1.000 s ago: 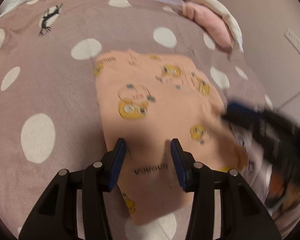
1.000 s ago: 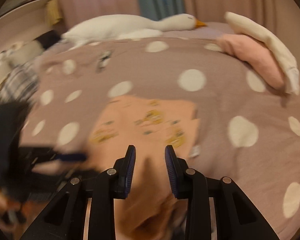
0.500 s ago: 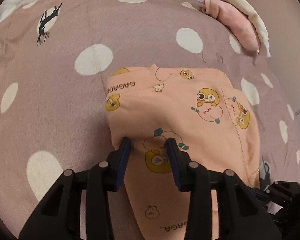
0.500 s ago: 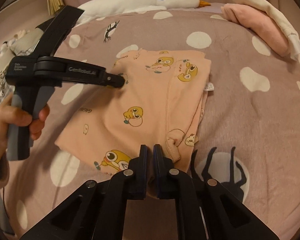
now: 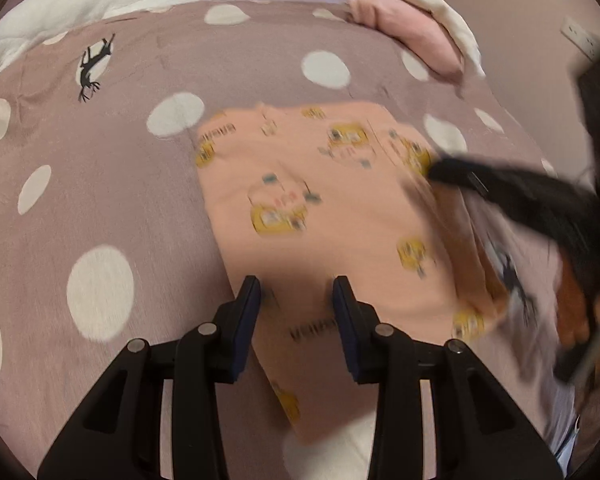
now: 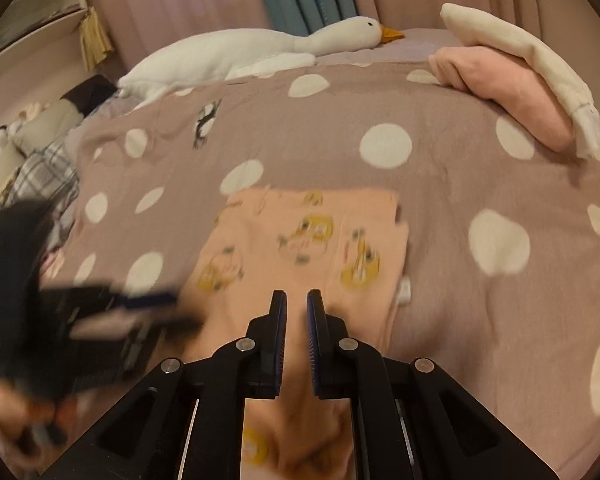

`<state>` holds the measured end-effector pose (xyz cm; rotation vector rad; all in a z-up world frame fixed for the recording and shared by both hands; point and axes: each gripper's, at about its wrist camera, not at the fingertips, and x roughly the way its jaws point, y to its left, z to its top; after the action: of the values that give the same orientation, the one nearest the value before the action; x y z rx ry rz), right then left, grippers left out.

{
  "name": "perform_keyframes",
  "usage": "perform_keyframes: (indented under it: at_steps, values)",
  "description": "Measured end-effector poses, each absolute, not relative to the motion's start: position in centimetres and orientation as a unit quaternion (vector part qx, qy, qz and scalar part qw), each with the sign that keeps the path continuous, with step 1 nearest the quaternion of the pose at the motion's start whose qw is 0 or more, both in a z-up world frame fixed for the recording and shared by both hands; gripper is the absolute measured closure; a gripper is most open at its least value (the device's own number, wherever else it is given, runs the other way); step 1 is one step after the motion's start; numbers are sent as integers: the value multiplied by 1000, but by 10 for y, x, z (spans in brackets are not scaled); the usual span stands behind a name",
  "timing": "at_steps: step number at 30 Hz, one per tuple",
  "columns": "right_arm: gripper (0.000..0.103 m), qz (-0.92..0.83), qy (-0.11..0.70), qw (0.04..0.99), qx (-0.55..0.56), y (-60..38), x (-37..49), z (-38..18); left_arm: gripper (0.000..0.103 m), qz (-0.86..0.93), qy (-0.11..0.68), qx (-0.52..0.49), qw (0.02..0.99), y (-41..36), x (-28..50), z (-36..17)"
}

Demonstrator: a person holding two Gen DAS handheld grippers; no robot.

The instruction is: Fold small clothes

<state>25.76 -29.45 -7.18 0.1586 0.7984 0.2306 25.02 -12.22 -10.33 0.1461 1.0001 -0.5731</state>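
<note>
The peach garment (image 5: 332,216) lies partly folded on the bed (image 5: 100,184). The left tongs (image 5: 296,300) are closing astride its near edge, not yet gripping. The right tongs (image 6: 297,312) look nearly shut; cloth held cannot be told. Folding remains unfinished

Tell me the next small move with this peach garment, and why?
Probably close the left gripper onto the near hem. Its jaws, closing, straddle the peach garment without pinching it, while the right gripper looks nearly shut with peach cloth bunched at its jaws, so both corners can lift together.
</note>
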Motion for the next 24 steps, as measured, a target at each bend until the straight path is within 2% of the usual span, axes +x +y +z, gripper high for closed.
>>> perform_keyframes:
  at_steps: [5, 10, 18, 24]
  values:
    - [95, 65, 445, 888, 93, -302, 289, -103, 67, -276, 481, 61, 830, -118, 247, -115]
    - [95, 57, 441, 884, 143, -313, 285, -100, 64, -273, 482, 69, 830, -116, 240, -116]
    - [95, 118, 396, 907, 80, -289, 242, -65, 64, -265, 492, 62, 827, -108, 229, -120]
    - [95, 112, 432, 895, 11, -279, 224, -88, 64, -259, 494, 64, 828, -108, 225, -120]
